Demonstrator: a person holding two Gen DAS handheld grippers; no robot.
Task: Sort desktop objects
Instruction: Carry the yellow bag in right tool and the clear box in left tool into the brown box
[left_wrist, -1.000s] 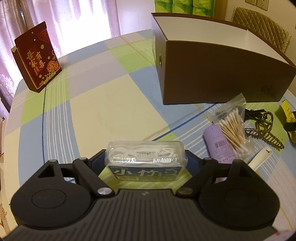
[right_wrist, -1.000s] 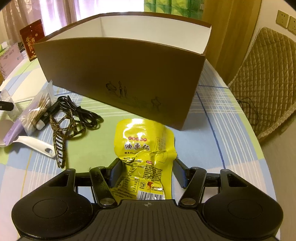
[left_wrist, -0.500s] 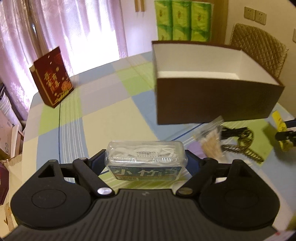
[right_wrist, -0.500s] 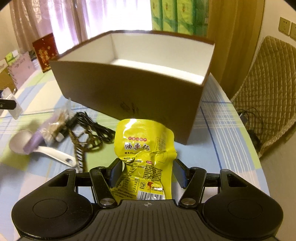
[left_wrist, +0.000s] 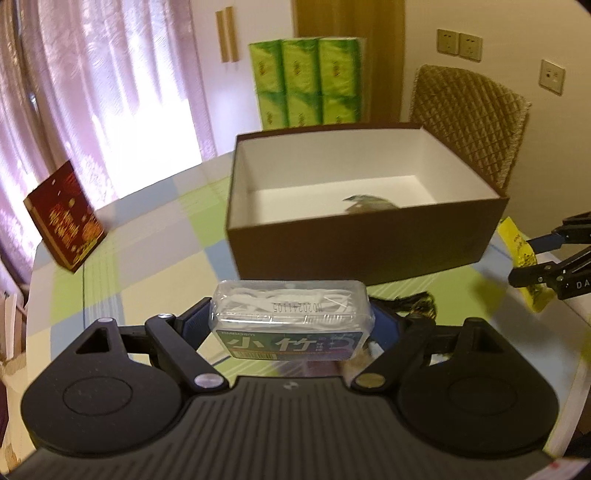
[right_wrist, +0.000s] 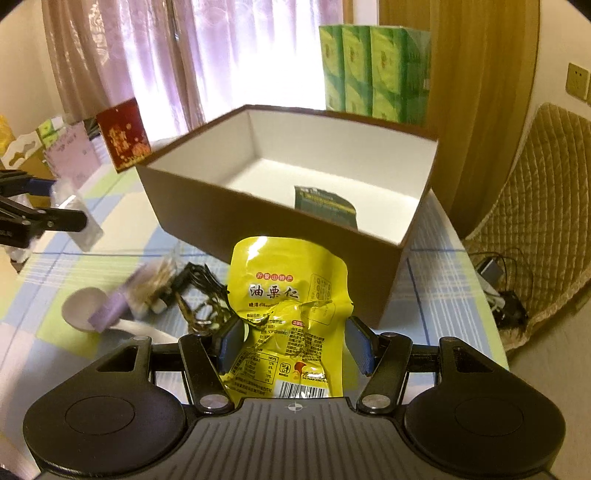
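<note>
Left hold: your left gripper (left_wrist: 290, 325) had its jaws spread wide and clamped on both ends of the clear floss-pick box (left_wrist: 290, 319), which sat up off the bench with its green label towards the camera.
Right hold: your right gripper (right_wrist: 295, 347) had its jaws about half open and pinched on the lower part of the yellow chestnut pouch (right_wrist: 290, 314); the pouch stood upright above them, crumpled at the waist.
Left on the bench: between the grippers and the brown box (right_wrist: 207, 218) there lay a white spoon (right_wrist: 79, 314), a lilac tube (right_wrist: 110, 310), a bag of cotton swabs (right_wrist: 159, 284), a black cable (right_wrist: 199, 275) and a tortoiseshell hair clip (right_wrist: 199, 317), all close together, blurred.
Already sorted: one dark green packet (right_wrist: 325, 206) lay on the white floor of the brown box, near its front wall.
Progress: you looked early in the job, with one item in, two in the air short of the box, and about five not yet picked up.
Far side: a red gift box (left_wrist: 64, 218) stood on the bench well apart from the rest; I cannot tell whether it belonged to the sort.
</note>
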